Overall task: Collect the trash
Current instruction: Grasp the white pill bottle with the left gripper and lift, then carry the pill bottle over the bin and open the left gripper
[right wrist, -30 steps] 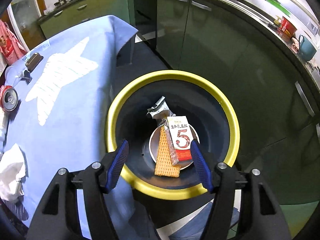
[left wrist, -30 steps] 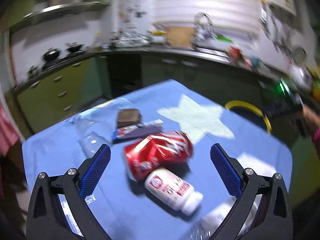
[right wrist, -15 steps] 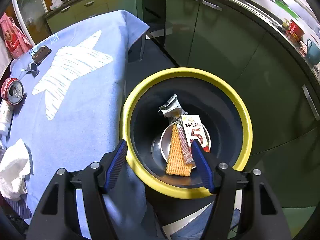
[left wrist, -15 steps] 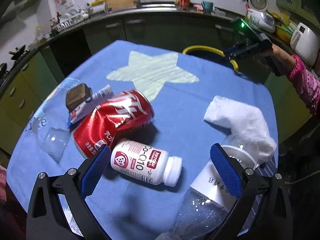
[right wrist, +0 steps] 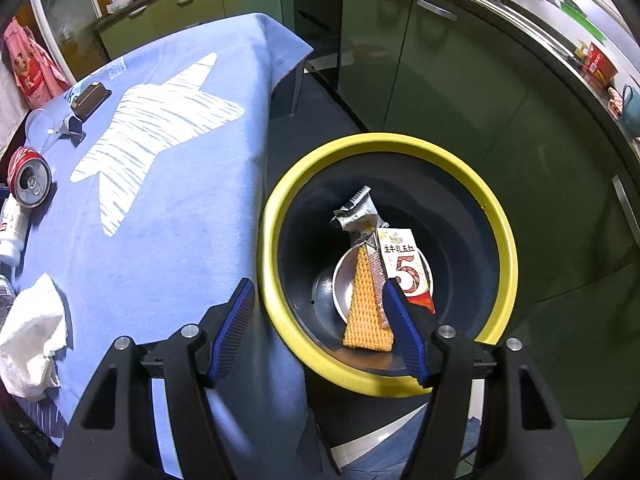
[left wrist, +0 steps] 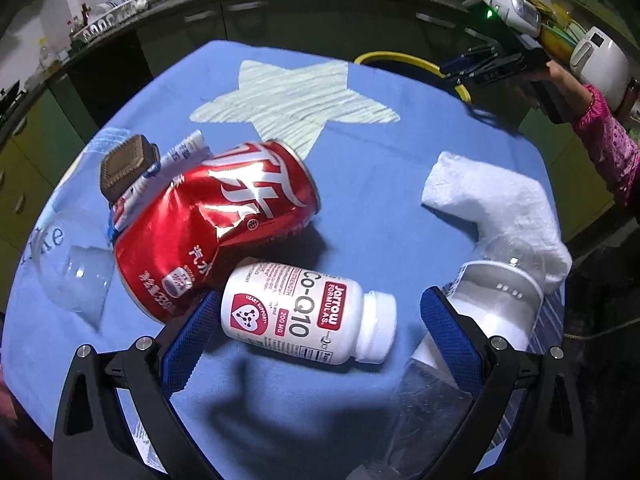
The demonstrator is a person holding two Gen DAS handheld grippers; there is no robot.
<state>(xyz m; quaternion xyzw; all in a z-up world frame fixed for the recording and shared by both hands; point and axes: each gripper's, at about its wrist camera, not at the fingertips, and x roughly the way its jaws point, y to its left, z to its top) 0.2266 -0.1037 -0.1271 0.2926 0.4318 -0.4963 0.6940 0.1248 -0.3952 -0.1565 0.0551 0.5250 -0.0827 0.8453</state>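
My left gripper (left wrist: 320, 328) is open, its blue pads on either side of a white Co-Q10 pill bottle (left wrist: 304, 320) lying on the blue tablecloth (left wrist: 360, 184). A crushed red soda can (left wrist: 216, 224) lies just behind the bottle. A clear plastic bottle (left wrist: 496, 300) lies at the right pad, next to a white crumpled tissue (left wrist: 496, 208). My right gripper (right wrist: 320, 328) is open and empty above the near rim of the yellow-rimmed trash bin (right wrist: 384, 144), which holds an orange wafer pack (right wrist: 366, 304) and a carton (right wrist: 406, 264).
A brown chocolate piece (left wrist: 126, 166), a blue-white wrapper (left wrist: 184, 152) and a clear plastic cup (left wrist: 78, 280) lie left of the can. Green kitchen cabinets (right wrist: 440, 60) surround the table. The table edge (right wrist: 264, 128) borders the bin.
My left gripper has swung and come down closer to the table, so that the pill bottle now sits between its pads. My right gripper has drifted left from over the bin towards the table edge.
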